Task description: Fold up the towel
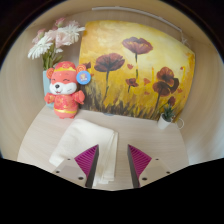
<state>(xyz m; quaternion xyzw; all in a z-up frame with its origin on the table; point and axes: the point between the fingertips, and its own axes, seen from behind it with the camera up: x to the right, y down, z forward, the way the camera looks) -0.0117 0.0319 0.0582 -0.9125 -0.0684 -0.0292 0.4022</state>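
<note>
A white towel [88,140] lies folded on the light round table [160,140], just ahead of and between my fingers. Its near edge reaches down into the gap between the two magenta pads [88,158]. My gripper [113,165] is open, with a finger at each side of the towel's near right part and clear gaps beside it. The towel rests flat on the table.
A red and white plush toy [65,90] stands at the back left of the table. White flowers [52,42] rise behind it. A yellow painting of red poppies [135,68] leans against the wall at the back.
</note>
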